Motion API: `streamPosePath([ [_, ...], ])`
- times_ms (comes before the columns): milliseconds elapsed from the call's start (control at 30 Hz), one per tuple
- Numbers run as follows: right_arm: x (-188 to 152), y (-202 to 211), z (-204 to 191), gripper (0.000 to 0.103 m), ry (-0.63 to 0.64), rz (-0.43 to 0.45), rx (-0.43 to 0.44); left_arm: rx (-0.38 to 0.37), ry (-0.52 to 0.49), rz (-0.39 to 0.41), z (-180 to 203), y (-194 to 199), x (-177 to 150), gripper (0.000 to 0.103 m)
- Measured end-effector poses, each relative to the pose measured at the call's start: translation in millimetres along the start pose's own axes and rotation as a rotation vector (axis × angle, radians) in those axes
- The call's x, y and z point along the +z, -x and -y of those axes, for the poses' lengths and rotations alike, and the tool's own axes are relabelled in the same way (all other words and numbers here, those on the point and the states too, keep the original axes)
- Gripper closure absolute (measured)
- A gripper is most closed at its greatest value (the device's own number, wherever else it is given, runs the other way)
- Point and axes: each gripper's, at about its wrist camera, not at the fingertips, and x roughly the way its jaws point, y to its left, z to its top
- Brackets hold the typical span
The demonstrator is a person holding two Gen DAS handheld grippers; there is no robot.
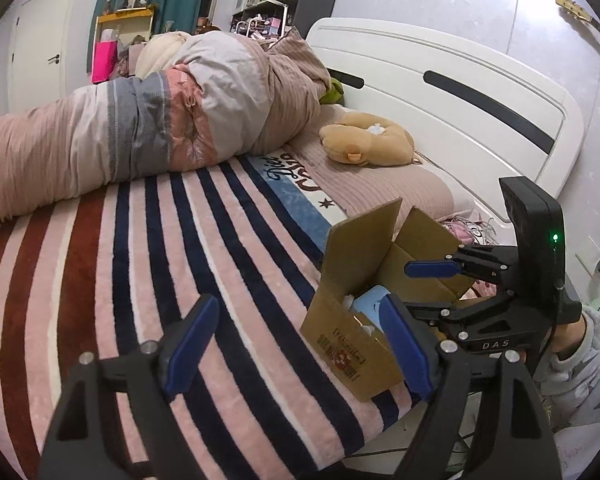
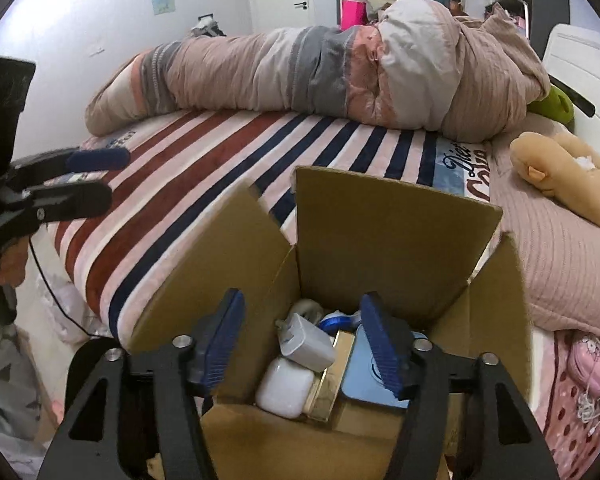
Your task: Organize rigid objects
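The right tool [image 2: 302, 344] hangs wide and empty directly above the cardboard box [image 2: 396, 232]; the left tool [image 1: 300, 344], also wide, probably is farther.

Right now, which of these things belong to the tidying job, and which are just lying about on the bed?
Part of the job:
cardboard box
white charger
white case
blue tin
right gripper, open above the box
left gripper, open

Just lying about:
rolled duvet
tan plush toy
striped blanket

A home bedroom: striped bed [image 1: 140, 260], white headboard [image 1: 440, 92], rolled duvet [image 1: 140, 120], plush toy [image 1: 368, 140]
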Motion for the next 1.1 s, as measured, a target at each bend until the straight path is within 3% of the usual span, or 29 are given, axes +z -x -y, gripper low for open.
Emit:
streamPosePath([
  [167, 0, 6, -2, 0.045, -0.005, 0.018, 0.001, 0.031, 0.008, 0.021, -3, 1, -3, 0.015],
  [267, 3, 16, 1, 0.037, -0.017, 0.065, 0.015, 0.077, 0.027, 0.063, 0, 8, -5, 0.008],
  [333, 3, 30, 2, 0.019, -0.01, 0.141, 0.035, 0.111, 0.032, 0.101, 3, 14, -5, 0.006],
  [433, 2, 54, -3, 0.004, 0.046, 0.266, 0.015, 0.217, 0.056, 0.149, 10, 24, -4, 0.006],
  [533, -3, 75, -14, 0.0, 0.147, 0.386, -0.014, 0.328, 0.1, 0.224, 13, 38, -8, 0.001],
  [633, -12, 88, -26, 0.0, 0.245, 0.478, -0.005, 0.373, 0.135, 0.24, 13, 45, -7, 0.001],
  [767, -18, 89, -26, 0.0, 0.231, 0.503, 0.058, 0.4, 0.155, 0.247, 14, 49, -9, 0.001],
  [1100, -19, 89, -18, 0.0, 0.175, 0.462, 0.063, 0.423, 0.141, 0.248, 21, 50, -13, 0.001],
])
